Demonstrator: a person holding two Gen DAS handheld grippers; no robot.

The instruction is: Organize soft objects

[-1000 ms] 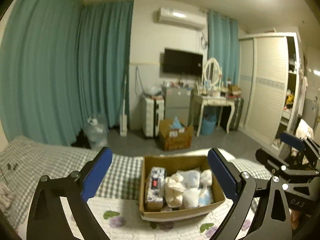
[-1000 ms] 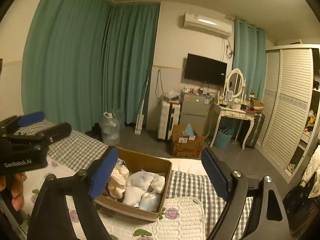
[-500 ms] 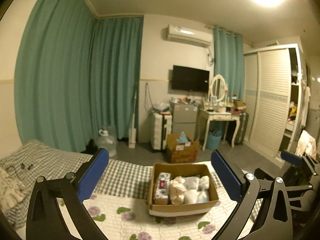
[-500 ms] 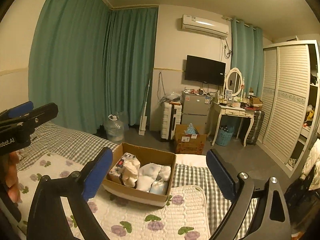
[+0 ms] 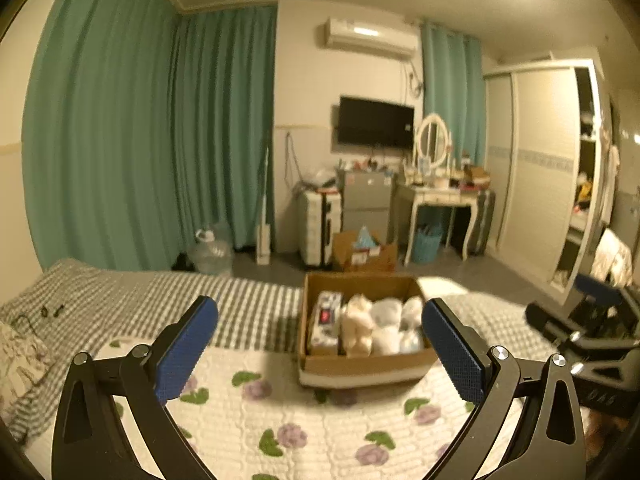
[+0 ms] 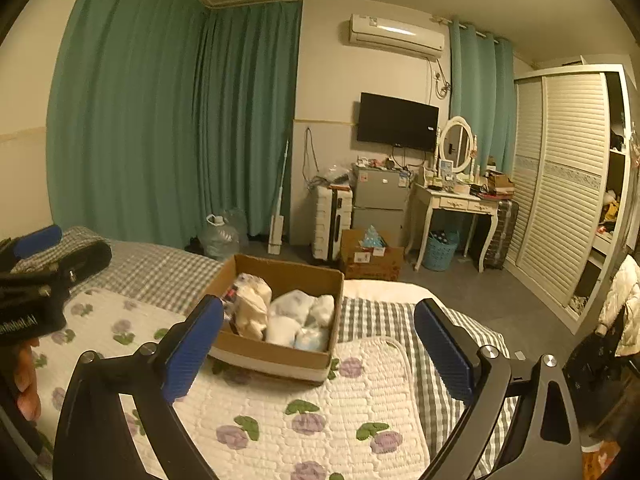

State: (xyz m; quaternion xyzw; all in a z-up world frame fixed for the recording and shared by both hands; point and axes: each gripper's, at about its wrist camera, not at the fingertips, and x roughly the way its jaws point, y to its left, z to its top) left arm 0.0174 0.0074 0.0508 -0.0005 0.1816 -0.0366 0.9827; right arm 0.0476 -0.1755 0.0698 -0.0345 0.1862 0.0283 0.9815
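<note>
Viewing left wrist: left gripper point(image 5: 320, 332) spread wide, nothing between fingers point(image 5: 186, 346). Cardboard box point(image 5: 360, 364) on bed point(image 5: 160, 296), ahead of fingers, apart from them, nearer right finger. Inside: white and cream soft bundles point(image 5: 380, 326), printed pack point(image 5: 326, 320) at left end.

Right wrist view: right gripper point(image 6: 318, 338) fingers wide, empty. Box ahead, nearer left finger, no contact. Bundles look light, squashy; judge mid-bundle pinch safest, loose folds may slip.

A box point(image 6: 280, 354) sits on a quilt point(image 6: 320, 412) on the bed point(image 6: 160, 268), soft bundles point(image 6: 296, 316) inside. Behind it, on the floor, stands another box point(image 6: 370, 258); a dresser point(image 6: 456, 202) stands to its right.
</note>
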